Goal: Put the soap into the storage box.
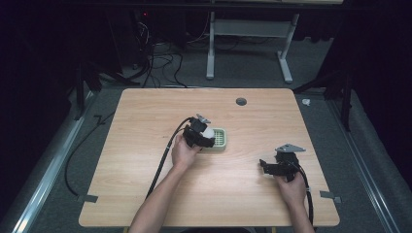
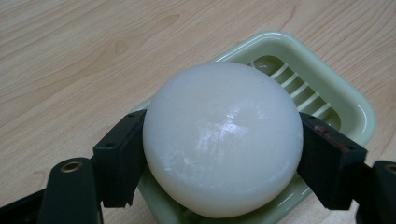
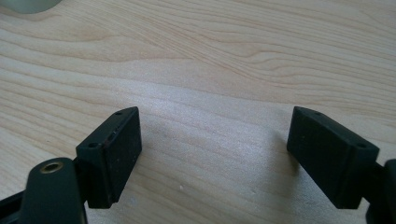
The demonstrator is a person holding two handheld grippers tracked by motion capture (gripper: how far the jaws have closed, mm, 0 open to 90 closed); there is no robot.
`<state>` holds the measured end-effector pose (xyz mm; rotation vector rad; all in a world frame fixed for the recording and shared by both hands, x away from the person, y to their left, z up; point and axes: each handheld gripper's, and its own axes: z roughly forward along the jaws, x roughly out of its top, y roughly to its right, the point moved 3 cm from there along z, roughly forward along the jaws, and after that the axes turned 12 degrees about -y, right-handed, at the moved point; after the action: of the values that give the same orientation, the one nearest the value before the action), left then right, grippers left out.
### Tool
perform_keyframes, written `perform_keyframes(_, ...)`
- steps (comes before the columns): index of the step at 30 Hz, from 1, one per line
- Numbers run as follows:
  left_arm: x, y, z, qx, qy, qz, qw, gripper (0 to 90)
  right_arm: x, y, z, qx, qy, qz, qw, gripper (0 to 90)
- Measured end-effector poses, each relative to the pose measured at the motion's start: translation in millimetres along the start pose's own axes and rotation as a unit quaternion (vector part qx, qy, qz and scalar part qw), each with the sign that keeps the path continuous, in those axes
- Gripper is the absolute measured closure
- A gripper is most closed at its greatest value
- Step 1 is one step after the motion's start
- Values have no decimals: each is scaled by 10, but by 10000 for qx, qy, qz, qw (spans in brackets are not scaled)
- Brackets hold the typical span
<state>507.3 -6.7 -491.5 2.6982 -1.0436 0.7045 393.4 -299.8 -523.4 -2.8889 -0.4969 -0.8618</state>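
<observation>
Here the desk (image 1: 145, 160) carries a pale green soap dish (image 1: 221, 139) a little past its centre, well apart from all four edges. Just over the dish's near end sits the white soap bar (image 2: 223, 137), a smooth rounded cake held in the left tool (image 1: 206, 137).

The soap looks hard and stiff, fairly light, and glossy enough to be slippery; its domed top and curved flanks give flat pads little to bite on, so too hard a squeeze would likely shoot it out. The best hold is probably across its widest girth, low on the sides, which is where the black pads (image 2: 119, 156) sit now, one on each flank and closed onto it. Whether the bar rests on the dish's ribs or hangs just above them I cannot tell.

The left hand (image 1: 184, 153) reaches forward from the near edge, forearm angled toward the centre, tool tipped down over the dish. The right tool (image 1: 272, 167) idles nearer the near right corner, pointing left, its jaws wide apart over bare wood, holding nothing.
</observation>
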Motion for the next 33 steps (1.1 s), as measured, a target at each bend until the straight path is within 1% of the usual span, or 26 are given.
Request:
perform_keyframes(7,-1,18,14,-8,-11,-2,10000,247,0,0,1,1,3,0,10000,186)
perform_keyframes(19,-33,37,4,35,-11,10,10000,247,0,-1,1,0,4,1,10000,187)
perform_keyframes(23,-44,50,3,91,-14,18,10000,246,0,-1,0,-1,-1,-1,10000,186)
perform_keyframes(27,-44,49,5,74,-10,6,10000,245,0,-1,1,-1,3,-1,10000,186)
perform_keyframes(31,-42,40,-19,56,79,-29,9999,241,0,-1,1,-1,3,-1,10000,186)
perform_keyframes(33,-28,38,-66,64,229,-54,9997,239,0,-1,1,-2,2,-1,10000,186)
